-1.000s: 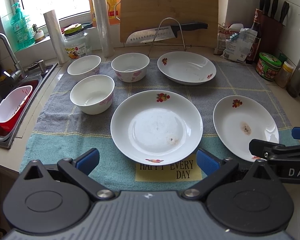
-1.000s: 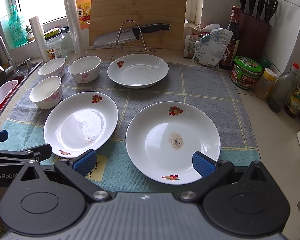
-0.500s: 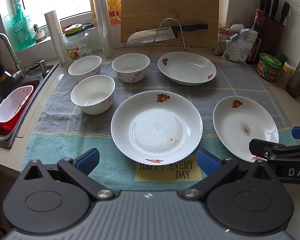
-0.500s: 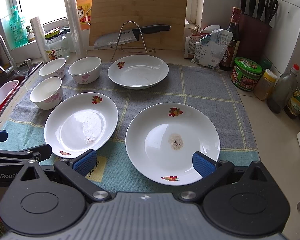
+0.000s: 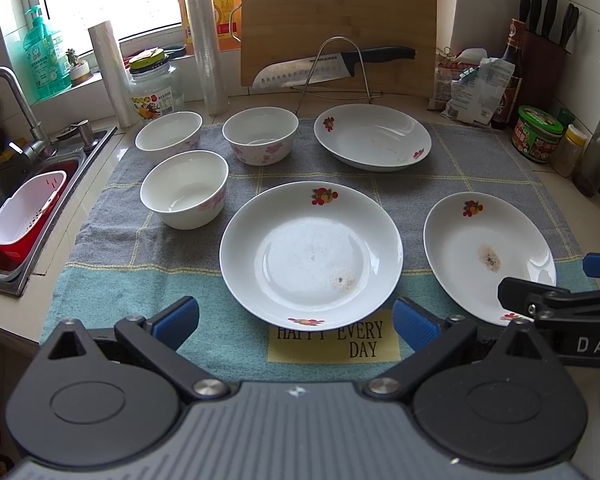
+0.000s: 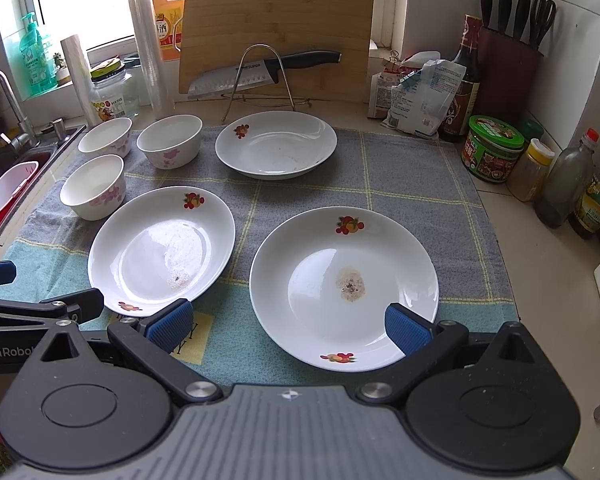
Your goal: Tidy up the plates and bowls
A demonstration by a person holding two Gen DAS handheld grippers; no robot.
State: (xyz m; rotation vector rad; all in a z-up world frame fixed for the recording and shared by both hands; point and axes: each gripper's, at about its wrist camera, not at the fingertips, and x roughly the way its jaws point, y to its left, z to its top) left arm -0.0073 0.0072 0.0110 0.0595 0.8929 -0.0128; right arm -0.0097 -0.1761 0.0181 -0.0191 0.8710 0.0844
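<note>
Nearest the cameras, both grippers hang side by side over the front edge of the towel, each with jaws spread wide and holding nothing. The left gripper frames the near rim of the middle plate; the right gripper frames the near rim of the right plate, its right blue pad lying over that rim in the picture, though whether it touches cannot be told. Each gripper's finger shows at the edge of the other's view.

Under the left gripper a yellow patch on the towel reads "HAPPY EVERY DAY". The middle plate is white with fruit prints on its rim and a faint smudge toward its near right. The right plate, just beside it and apart from it, has a brownish speckled stain near its centre. Both lie flat on the towel, which covers the desk.

Left of the middle plate stands the near bowl, white with pink flowers, upright. Behind it the left rear bowl and the centre rear bowl stand near each other, apart. To their right, at the back of the towel, lies the far plate, alone.

Beyond the towel a knife rests across a wire stand before an upright cutting board. Left, a sink holds a red-and-white basket. Right, jars and bottles line the wall below a knife block
</note>
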